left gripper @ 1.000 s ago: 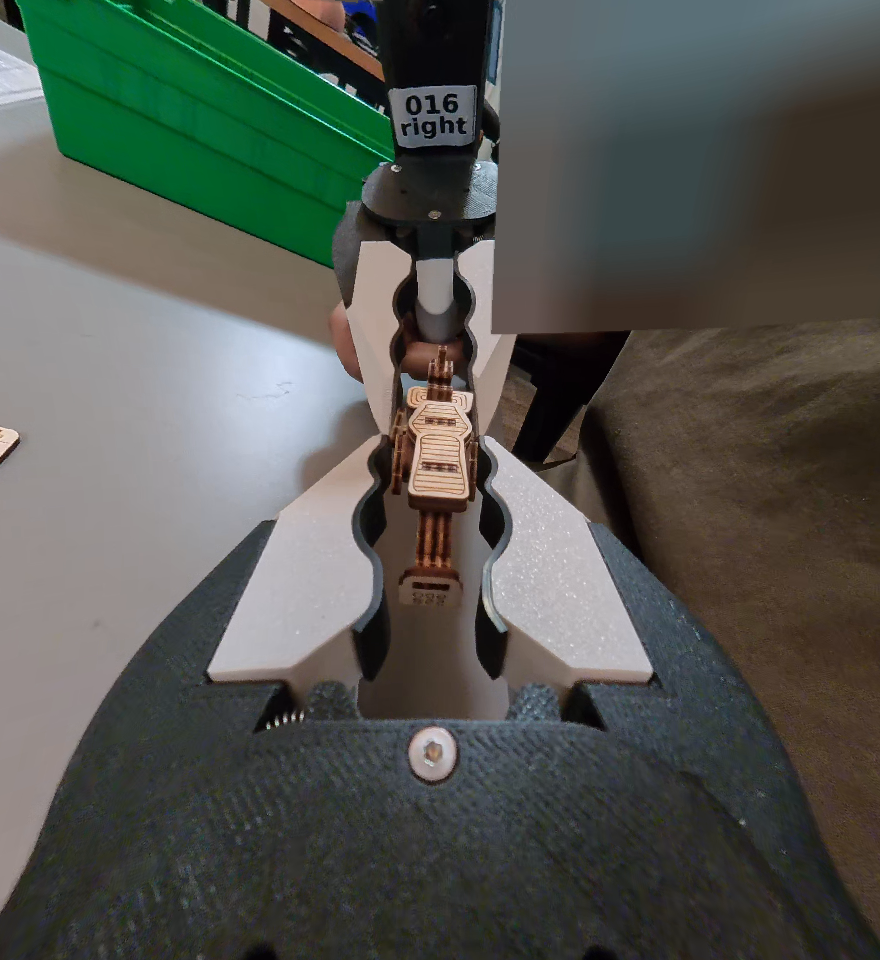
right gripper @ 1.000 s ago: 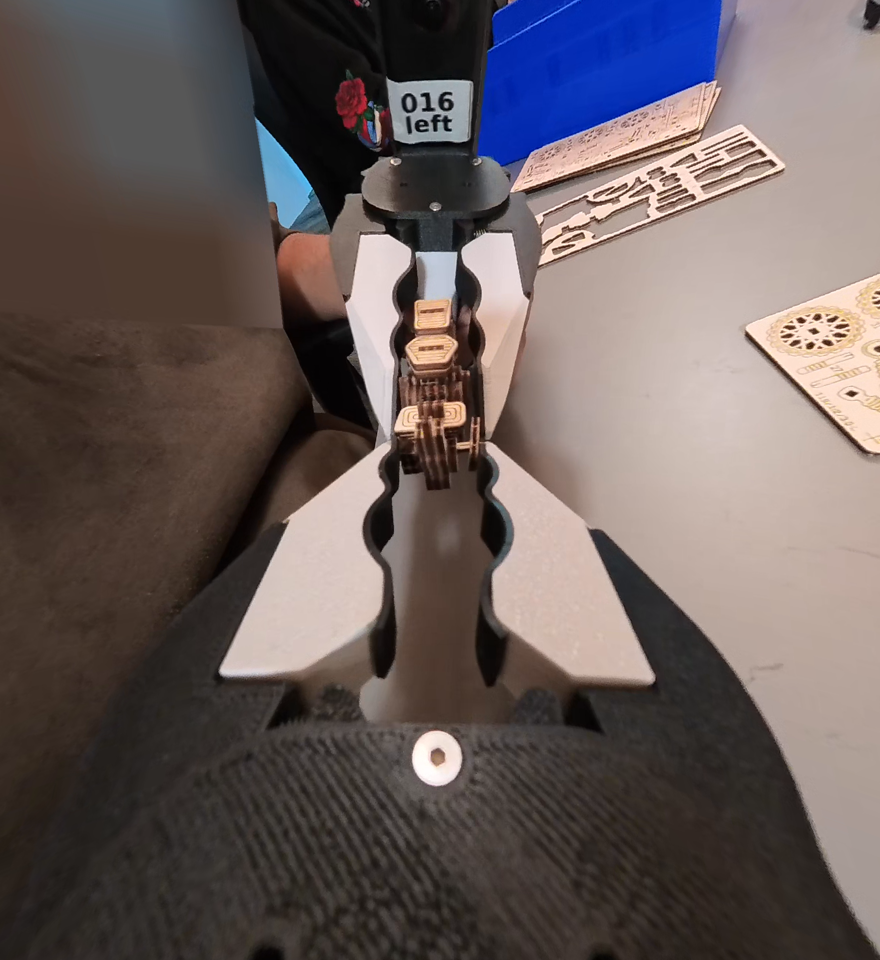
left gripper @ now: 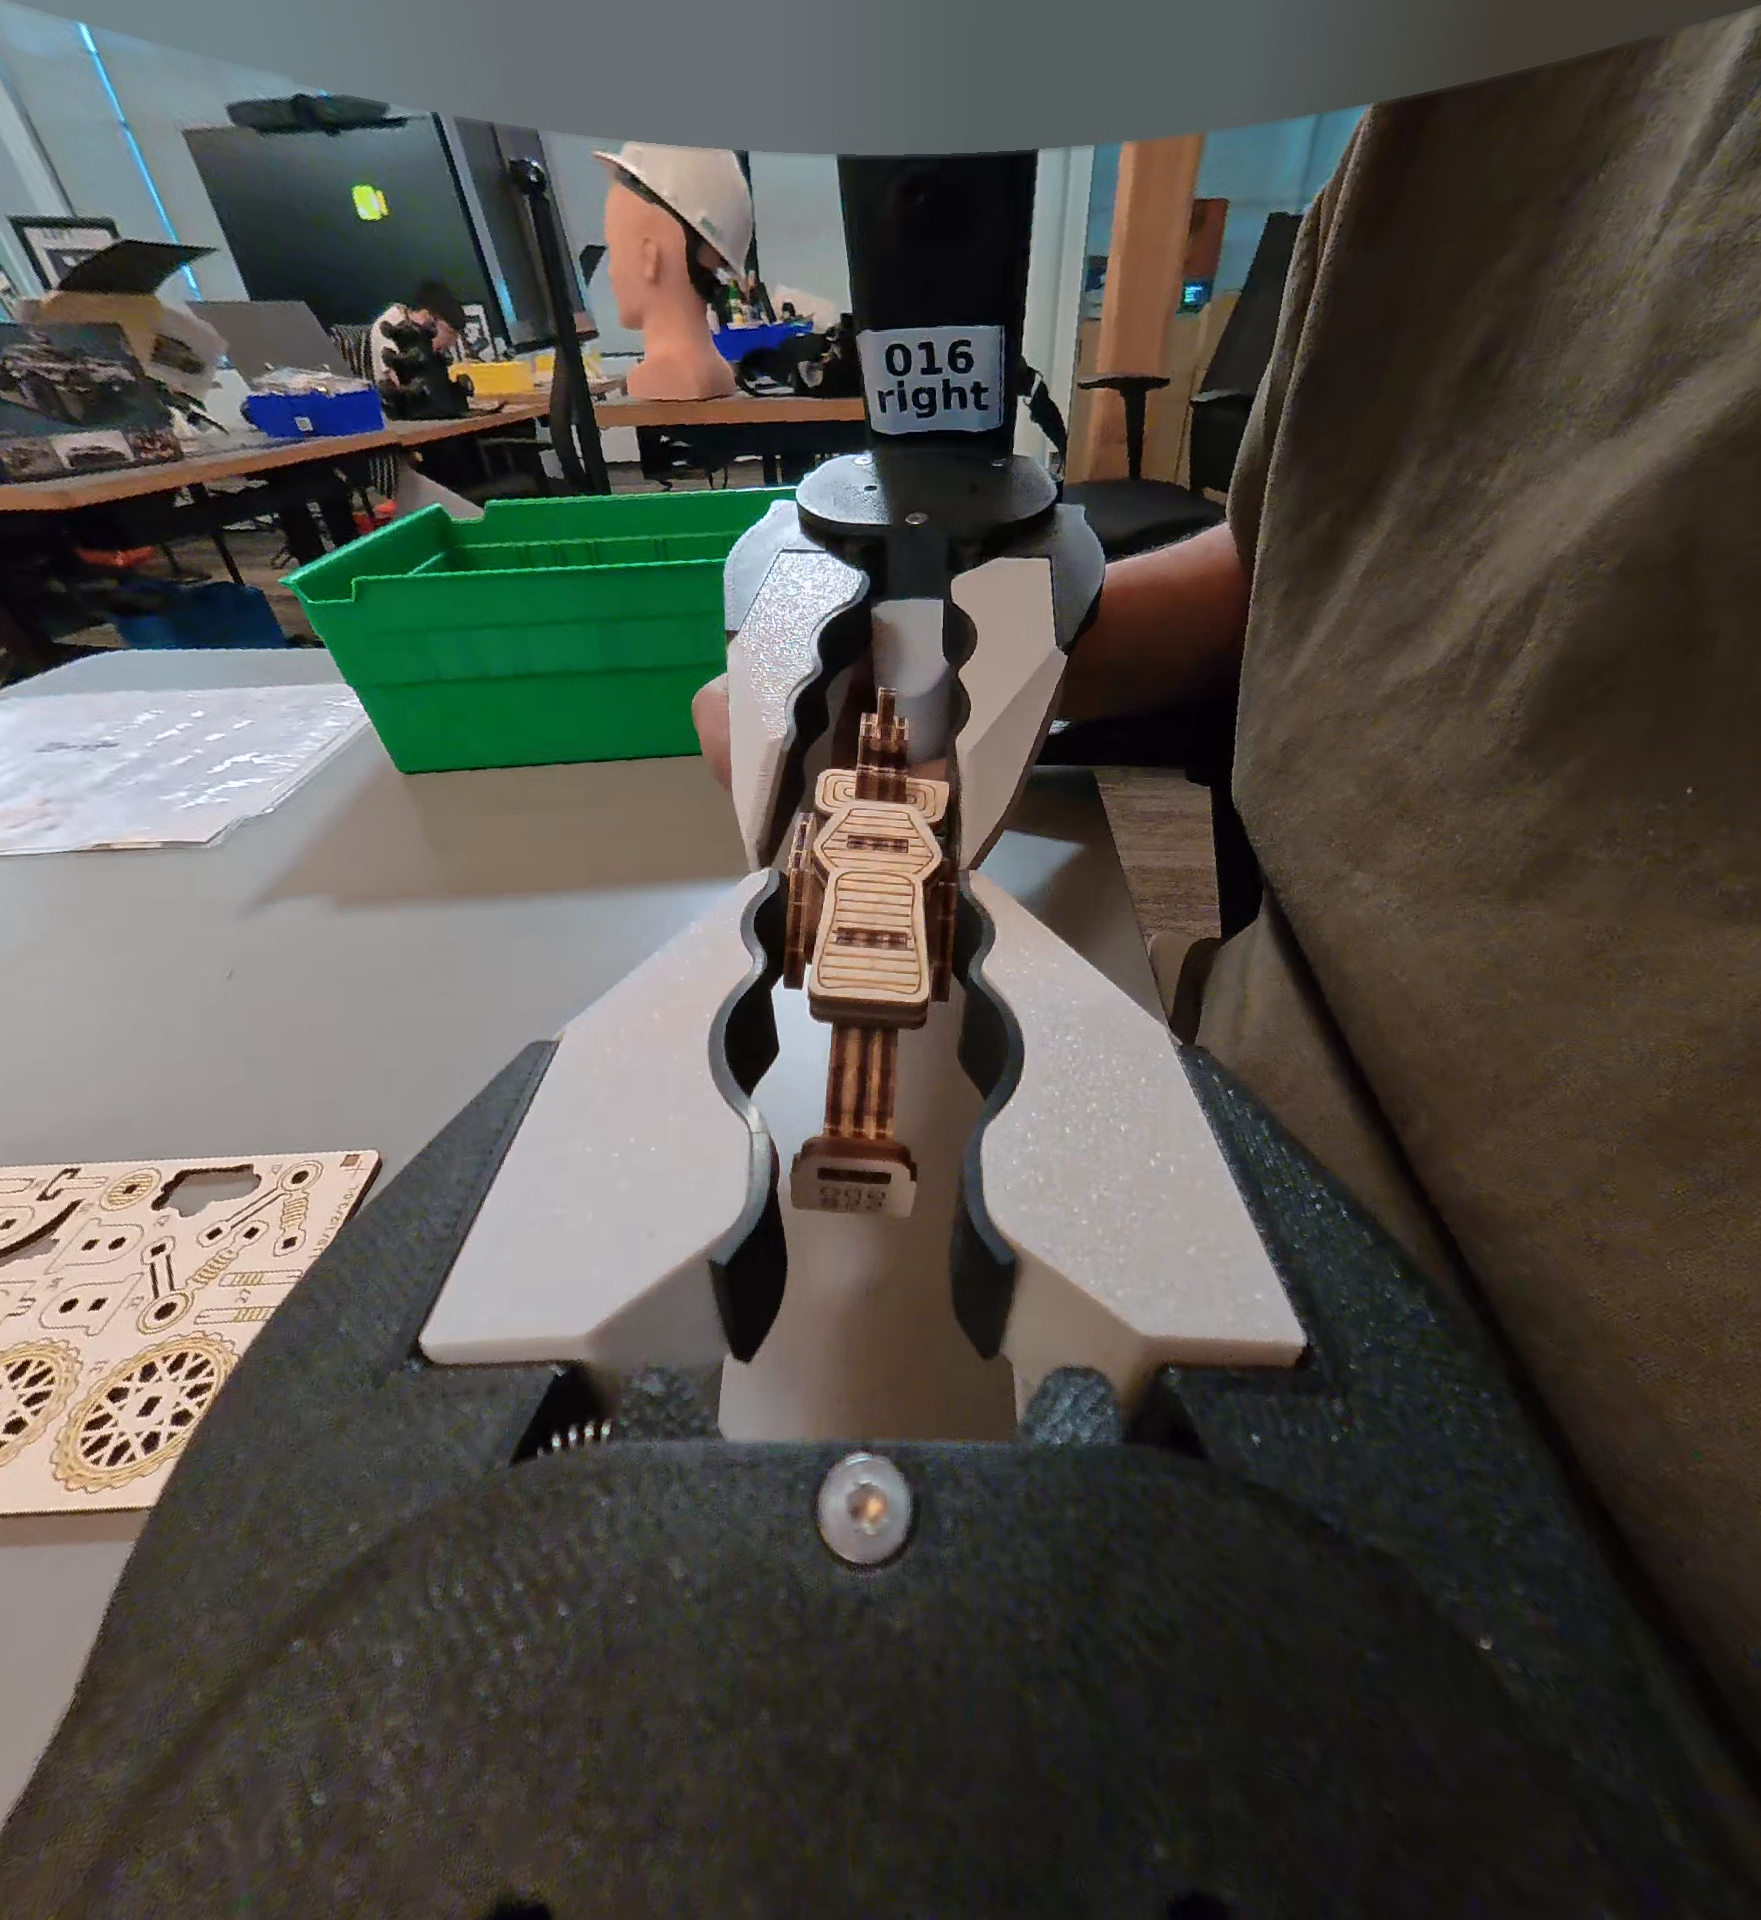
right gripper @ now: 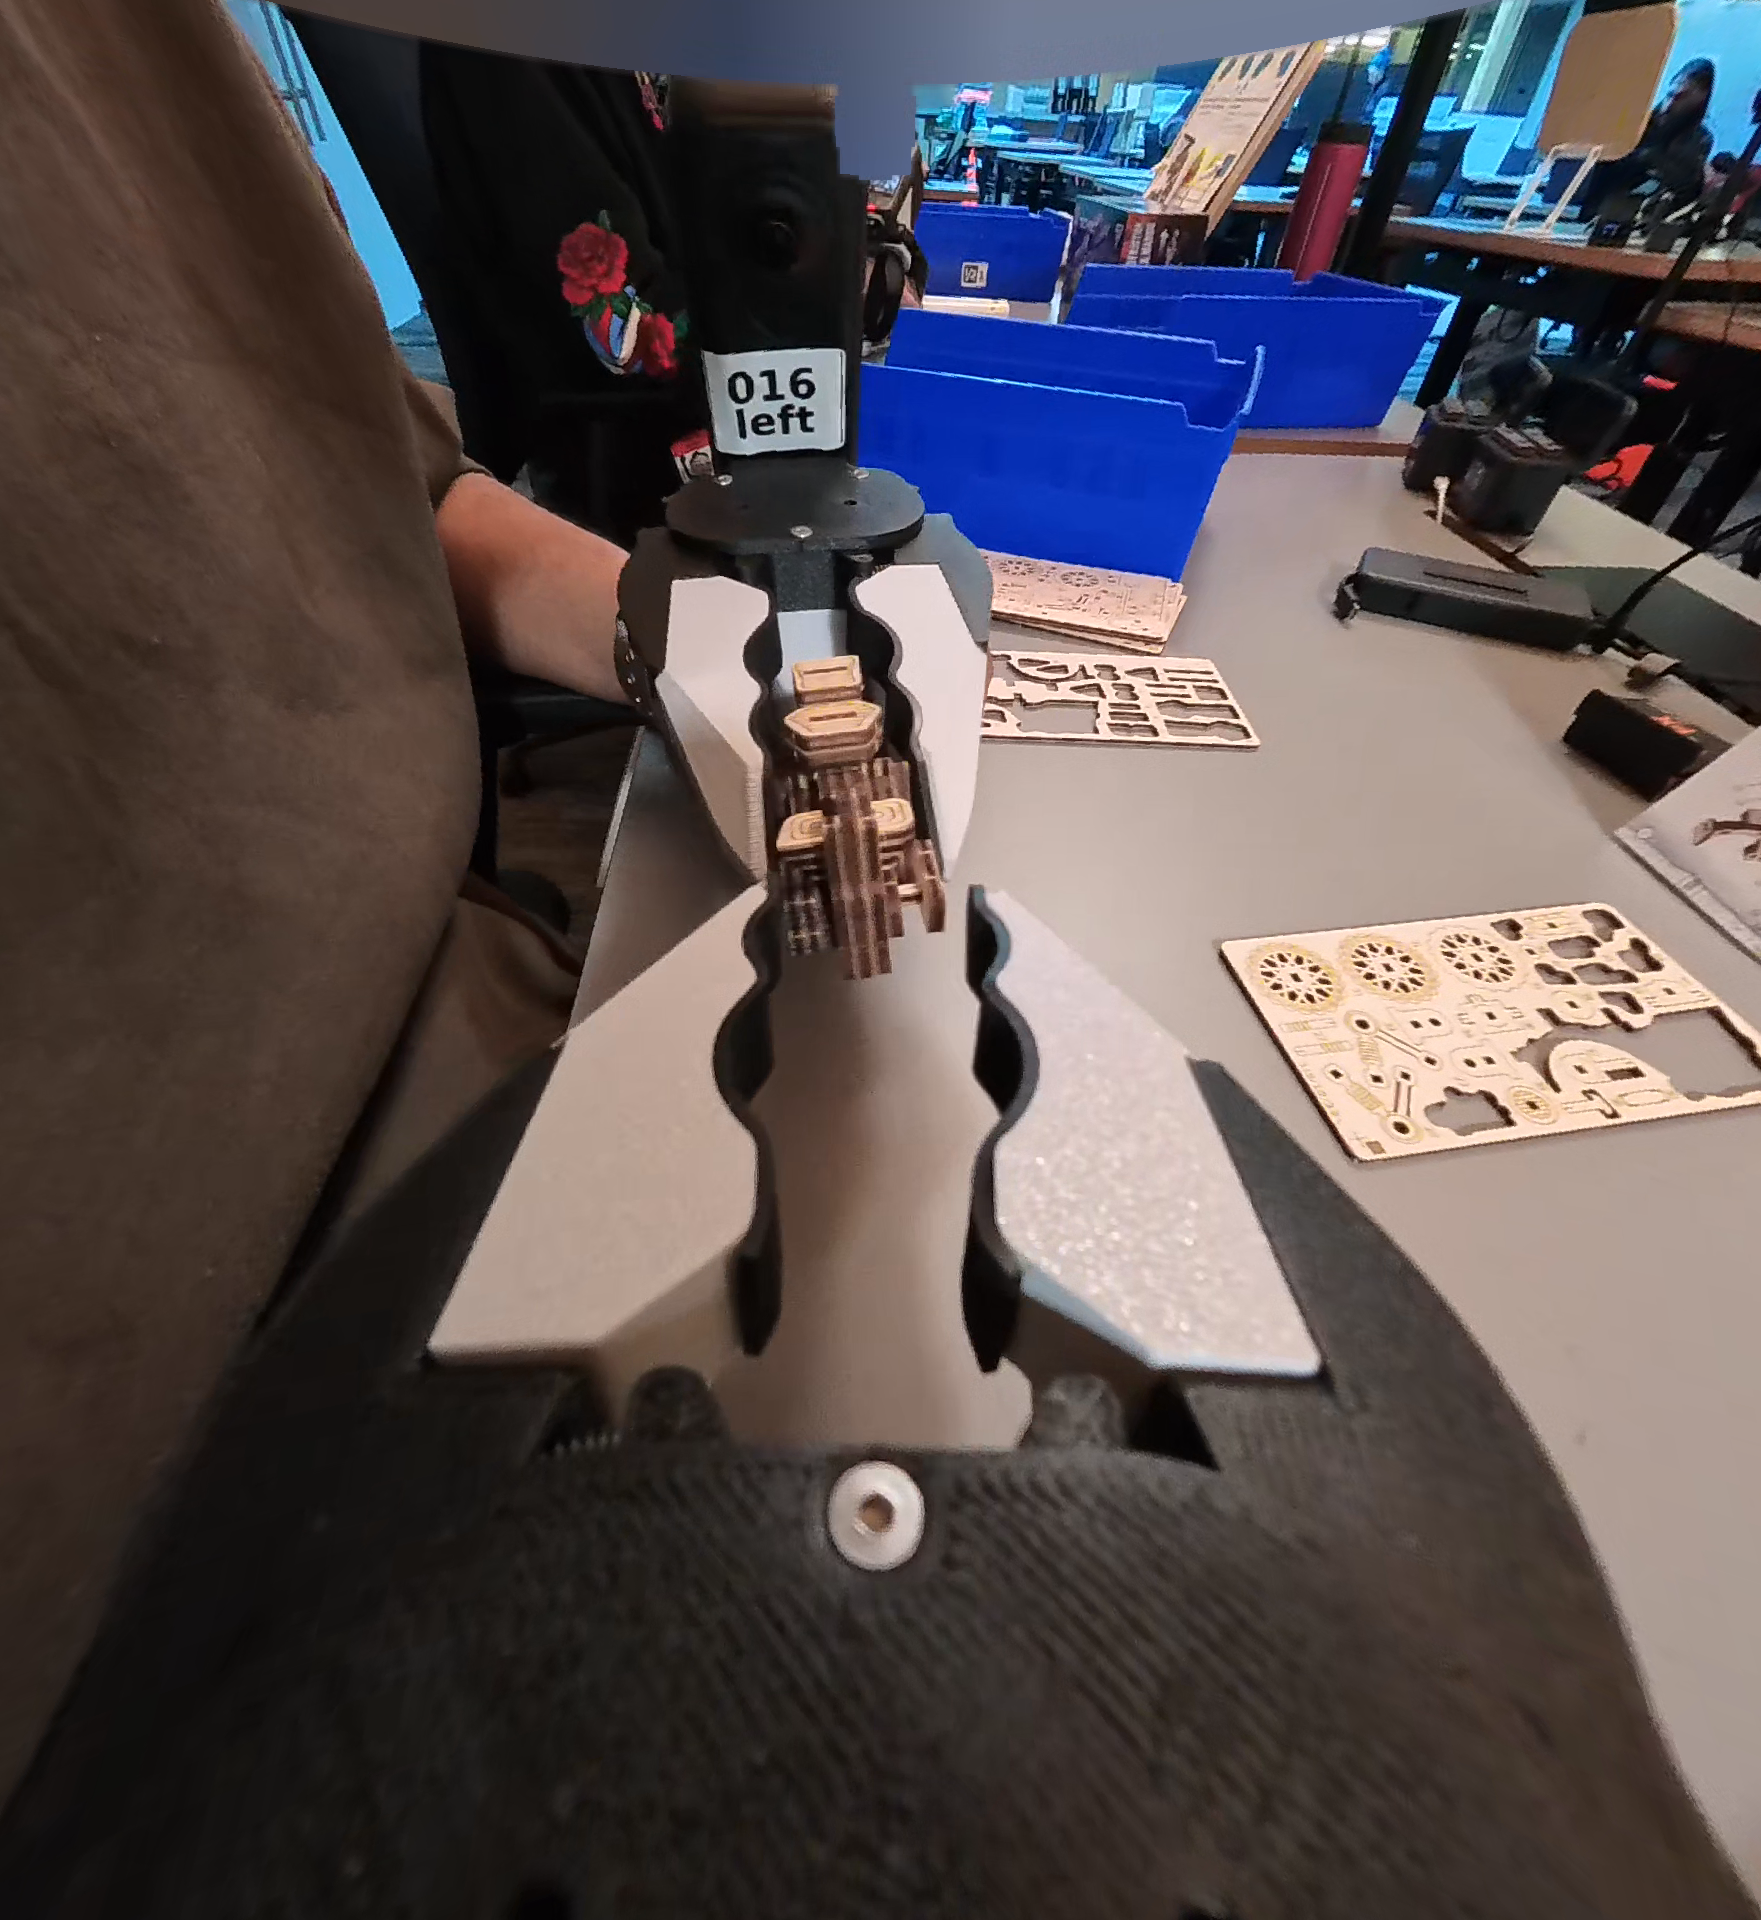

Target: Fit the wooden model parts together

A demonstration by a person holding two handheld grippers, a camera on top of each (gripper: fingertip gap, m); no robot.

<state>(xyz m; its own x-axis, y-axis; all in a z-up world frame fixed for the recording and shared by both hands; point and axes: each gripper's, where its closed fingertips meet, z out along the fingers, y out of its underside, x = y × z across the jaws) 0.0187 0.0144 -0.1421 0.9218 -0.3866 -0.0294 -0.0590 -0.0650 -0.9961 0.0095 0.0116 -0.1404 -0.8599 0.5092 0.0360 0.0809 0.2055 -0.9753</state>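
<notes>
A small wooden model of stacked laser-cut parts is held in the air over the table's near edge. My left gripper is shut on its wide ribbed middle, and the narrow tail points back between the fingers. My right gripper faces it tip to tip. It closes around the model's other end, with a thin gap showing on one side. The right gripper also shows in the left wrist view, and the left gripper in the right wrist view.
A person's olive shirt is close beside both grippers. On the grey table stand a green bin and blue bins. Wooden part sheets and a plastic-covered sheet lie flat. The tips of both grippers are at nearly the same place.
Both grippers have tilted upward together, so the room behind now shows. The model stays between them, held as before.
</notes>
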